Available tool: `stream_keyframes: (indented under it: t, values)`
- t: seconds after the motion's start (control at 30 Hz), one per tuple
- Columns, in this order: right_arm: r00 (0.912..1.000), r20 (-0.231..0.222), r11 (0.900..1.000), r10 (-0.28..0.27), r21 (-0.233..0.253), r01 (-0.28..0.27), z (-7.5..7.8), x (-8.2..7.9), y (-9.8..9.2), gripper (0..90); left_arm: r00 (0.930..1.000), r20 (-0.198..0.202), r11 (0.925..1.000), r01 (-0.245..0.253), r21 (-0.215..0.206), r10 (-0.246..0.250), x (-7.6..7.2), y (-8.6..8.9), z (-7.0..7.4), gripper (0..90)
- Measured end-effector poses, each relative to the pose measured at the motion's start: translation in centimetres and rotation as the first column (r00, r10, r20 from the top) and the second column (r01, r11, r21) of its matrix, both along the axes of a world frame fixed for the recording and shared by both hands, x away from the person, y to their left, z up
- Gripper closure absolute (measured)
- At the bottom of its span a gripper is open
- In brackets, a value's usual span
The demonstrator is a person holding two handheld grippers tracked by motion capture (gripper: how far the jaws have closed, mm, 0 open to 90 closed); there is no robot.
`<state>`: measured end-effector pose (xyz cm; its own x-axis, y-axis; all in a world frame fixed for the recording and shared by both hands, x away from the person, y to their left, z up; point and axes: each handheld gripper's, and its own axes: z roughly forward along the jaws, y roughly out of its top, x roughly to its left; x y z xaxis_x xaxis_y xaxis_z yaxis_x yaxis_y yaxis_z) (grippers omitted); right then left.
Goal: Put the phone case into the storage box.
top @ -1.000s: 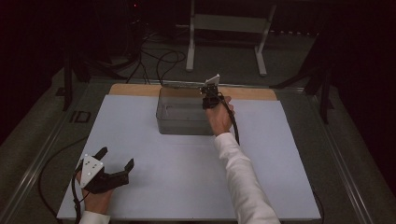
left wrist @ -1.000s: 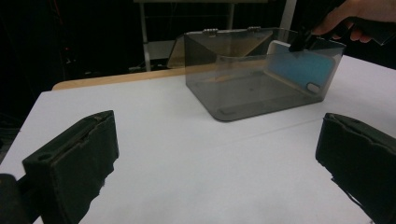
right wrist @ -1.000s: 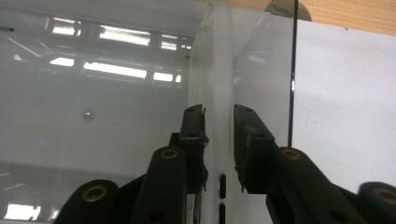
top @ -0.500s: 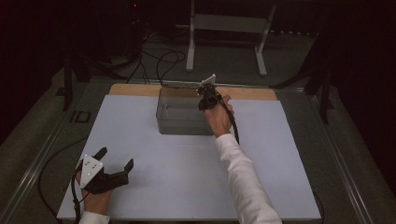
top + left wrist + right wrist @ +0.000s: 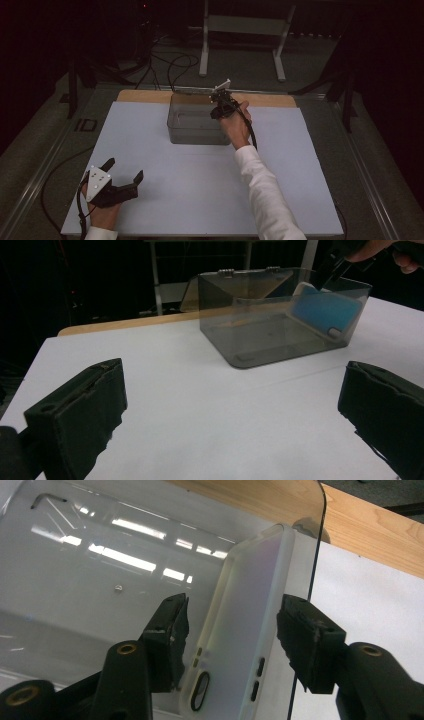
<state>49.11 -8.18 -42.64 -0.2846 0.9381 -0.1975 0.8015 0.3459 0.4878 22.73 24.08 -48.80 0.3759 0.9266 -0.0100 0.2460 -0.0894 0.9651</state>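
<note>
**Q:** Status of the phone case (image 5: 245,625)?

**A:** It stands on edge inside the clear box (image 5: 197,122), leaning against the right wall. My right claw (image 5: 220,102) straddles it at the rim, jaws apart; both pads appear clear of the case, so I judge it released, or nearly so.

**Q:** What remains?

**A:** Placement looks done. Left to do, in my judgement: lift my right claw out of the box. The hinged lid stands open at the back and may need closing.

**Q:** Left claw (image 5: 122,175)?

**A:** Spread wide, holding nothing, low at the near-left of the desk (image 5: 165,190), well apart from the box.
</note>
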Motion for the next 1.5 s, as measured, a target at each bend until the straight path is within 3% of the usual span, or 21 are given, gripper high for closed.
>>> stream_keyframes:
  t: [0.17,0.2,0.27,0.4,0.47,0.57,0.73,0.77,0.83,0.93,1.03,1.1,1.17,1.23,1.37,1.5]
  values:
    - [0.9996,0.020,1.000,0.019,0.002,-0.019,0.2,-0.4,-0.2,41.5,1.0000,-0.001,1.0000,-0.001,0.001,0.001,0.0,0.1,0.0,0.2]
    - [0.9988,0.035,0.999,0.032,0.028,-0.033,0.3,-0.6,-0.4,34.8,1.0000,-0.001,1.0000,-0.003,0.002,0.003,0.0,0.1,0.0,0.2]
    - [0.9977,0.050,0.998,0.046,0.031,-0.048,0.4,-0.8,-0.5,29.0,1.0000,-0.001,1.0000,-0.006,0.001,0.006,0.0,0.2,0.0,0.2]
    - [0.9929,0.085,0.996,0.083,0.015,-0.085,0.6,-1.3,-0.6,27.3,1.0000,-0.003,1.0000,-0.006,0.004,0.006,0.0,0.2,0.0,0.2]
    - [0.9813,0.142,0.990,0.130,0.032,-0.136,0.8,-2.0,-0.8,23.9,1.0000,-0.003,1.0000,-0.005,0.005,0.005,0.0,0.1,-0.1,0.2]
    - [0.9765,0.160,0.987,0.144,0.054,-0.154,0.8,-2.3,-0.9,21.0,1.0000,-0.004,1.0000,-0.004,0.007,0.004,0.1,0.1,-0.1,0.2]
    - [0.9562,0.225,0.974,0.188,0.084,-0.211,0.6,-3.2,-1.3,14.0,0.9999,-0.009,1.0000,-0.008,0.003,0.008,0.1,0.1,-0.1,0.2]
    - [0.9562,0.225,0.974,0.188,0.084,-0.211,0.6,-3.2,-1.3,14.0,0.9999,-0.009,1.0000,-0.008,0.003,0.008,0.1,0.1,-0.1,0.2]
    - [0.9455,0.244,0.966,0.215,0.089,-0.243,0.6,-3.7,-1.5,12.0,0.9999,-0.013,1.0000,-0.008,0.005,0.008,0.2,0.2,-0.1,0.2]
    - [0.9430,0.248,0.964,0.222,0.090,-0.251,0.7,-4.1,-1.8,10.9,0.9998,-0.017,0.9999,-0.007,0.009,0.007,0.2,0.2,-0.2,0.2]
    - [0.9399,0.253,0.956,0.230,0.122,-0.266,0.7,-4.3,-2.1,11.2,0.9998,-0.019,0.9999,-0.006,0.009,0.006,0.2,0.2,-0.2,0.2]
    - [0.9352,0.262,0.943,0.239,0.166,-0.287,0.8,-4.7,-2.7,13.0,0.9998,-0.019,0.9999,-0.004,0.010,0.005,0.2,0.1,-0.2,0.2]
    - [0.9333,0.267,0.940,0.240,0.177,-0.292,0.8,-4.8,-2.9,13.2,0.9998,-0.019,0.9999,-0.004,0.010,0.004,0.2,0.1,-0.2,0.2]
    - [0.9263,0.295,0.932,0.235,0.201,-0.300,0.9,-5.4,-3.3,12.5,0.9998,-0.020,0.9999,-0.005,0.010,0.005,0.2,0.1,-0.2,0.2]
    - [0.9068,0.338,0.930,0.253,0.175,-0.324,0.8,-6.3,-3.5,10.6,0.9998,-0.020,0.9999,-0.005,0.010,0.005,0.2,0.1,-0.2,0.2]
    - [0.9020,0.352,0.923,0.250,0.194,-0.332,0.6,-7.0,-4.1,10.4,0.9998,-0.021,0.9999,-0.006,0.012,0.006,0.2,0.1,-0.2,0.2]
